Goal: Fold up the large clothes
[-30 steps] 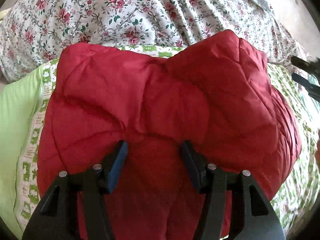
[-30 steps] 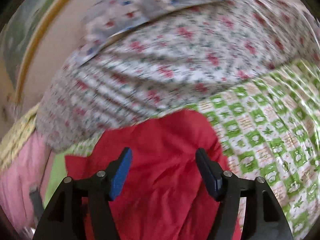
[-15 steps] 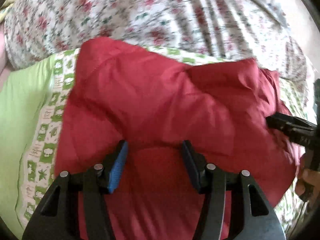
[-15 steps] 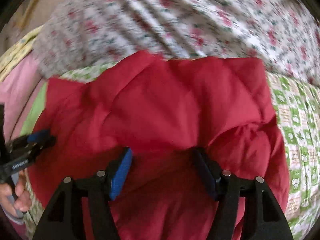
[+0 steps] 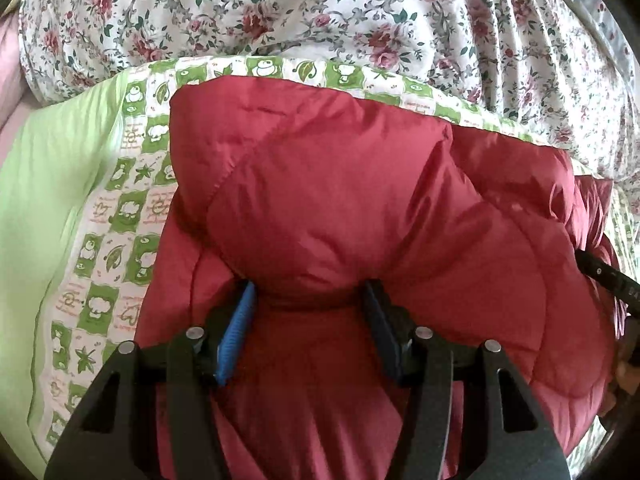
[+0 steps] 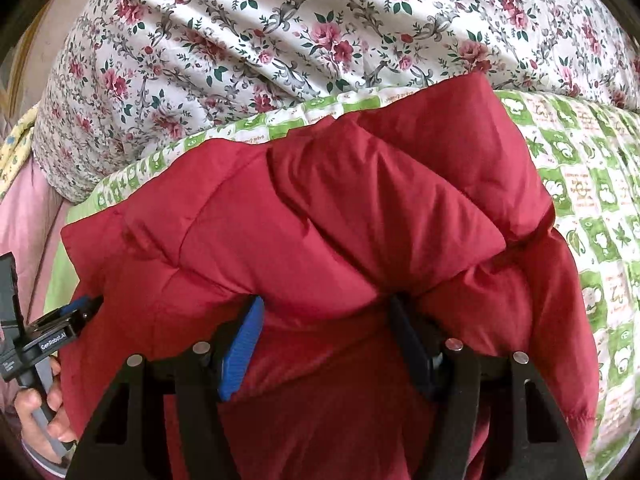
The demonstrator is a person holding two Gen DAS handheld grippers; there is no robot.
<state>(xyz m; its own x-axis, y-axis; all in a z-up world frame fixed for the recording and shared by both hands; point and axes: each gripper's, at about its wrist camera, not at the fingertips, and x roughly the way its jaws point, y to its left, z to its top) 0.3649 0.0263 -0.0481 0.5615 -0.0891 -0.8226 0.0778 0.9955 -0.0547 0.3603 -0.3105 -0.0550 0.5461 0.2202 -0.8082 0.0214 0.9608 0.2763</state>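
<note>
Left wrist view looks down on a red quilted puffer jacket (image 5: 360,208) lying in a thick bundle on the bed, its upper layer doubled over so that a puffy fold bulges towards the camera. The left gripper (image 5: 308,300) is sunk into this fold: a wad of padded fabric fills the gap between its blue-faced finger (image 5: 236,328) and the dark finger opposite, and both pads press against it, so the jaws are clamped on the jacket at about half their width. At the right edge of this view the tip of the other tool pokes in beside the jacket's far side.

From the right wrist view, the same jacket (image 6: 320,216) fills the middle, with quilted ridges running diagonally across its top layer. The right gripper (image 6: 324,308) likewise bites a bulge of the fold, jaws fairly wide yet closed on the padding. At the lower left the person's hand (image 6: 44,420) grasps the grey handle of the left tool, whose blue tip touches the jacket's edge.

Under the jacket lies a green-and-white checked bedsheet (image 6: 580,168) with small printed pictures, bordered by plain light green cloth (image 5: 48,200). Beyond it, just behind the jacket, bulges a white duvet with red roses (image 5: 320,12).
</note>
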